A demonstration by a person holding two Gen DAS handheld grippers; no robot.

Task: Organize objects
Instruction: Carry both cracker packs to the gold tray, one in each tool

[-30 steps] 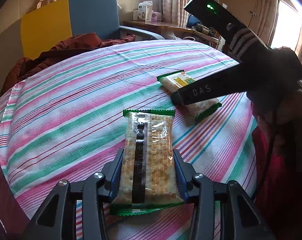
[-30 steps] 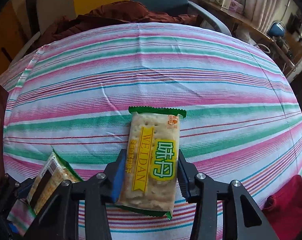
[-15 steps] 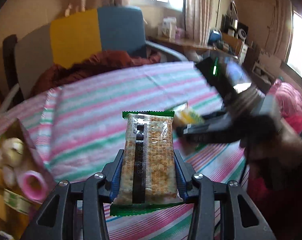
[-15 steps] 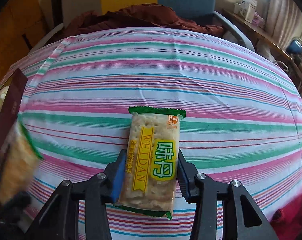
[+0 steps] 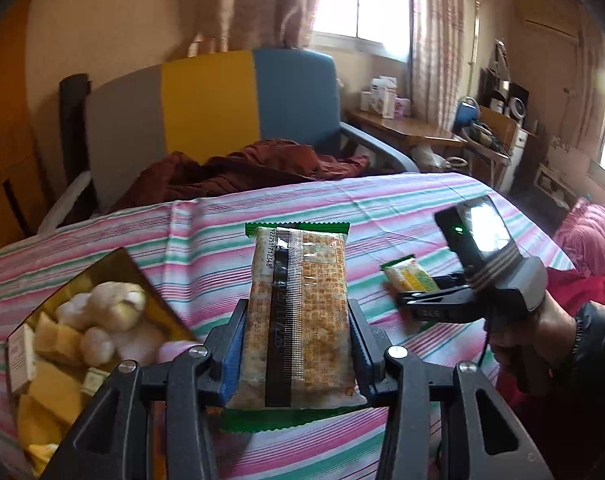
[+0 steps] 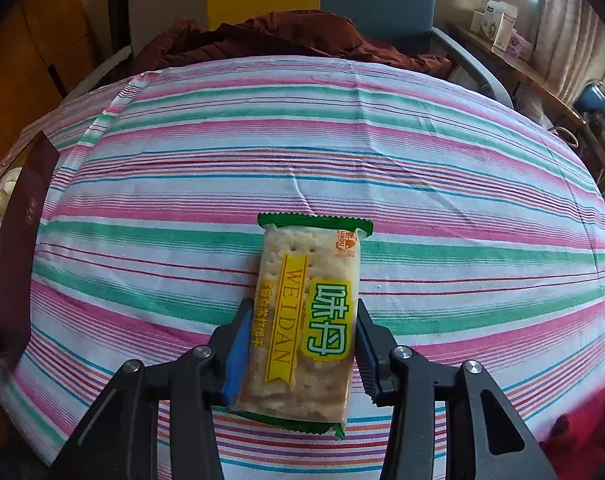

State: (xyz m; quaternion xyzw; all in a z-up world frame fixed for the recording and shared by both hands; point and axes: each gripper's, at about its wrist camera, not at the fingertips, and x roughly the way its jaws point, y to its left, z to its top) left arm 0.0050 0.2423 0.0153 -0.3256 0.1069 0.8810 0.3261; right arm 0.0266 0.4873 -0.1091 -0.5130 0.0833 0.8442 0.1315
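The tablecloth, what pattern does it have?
The tablecloth has pink, green and white stripes with thin red and blue lines, clearest in the right wrist view.

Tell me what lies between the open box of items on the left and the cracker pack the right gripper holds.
In the left wrist view, only striped cloth and the left gripper's own cracker pack lie between the box and the right gripper's cracker pack.

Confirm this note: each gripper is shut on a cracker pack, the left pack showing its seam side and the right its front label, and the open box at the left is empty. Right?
Not quite: the box is not empty. The left wrist view shows pale round items and yellow pieces inside. The rest stands: left gripper holds its cracker pack seam side up, right gripper holds its pack label up.
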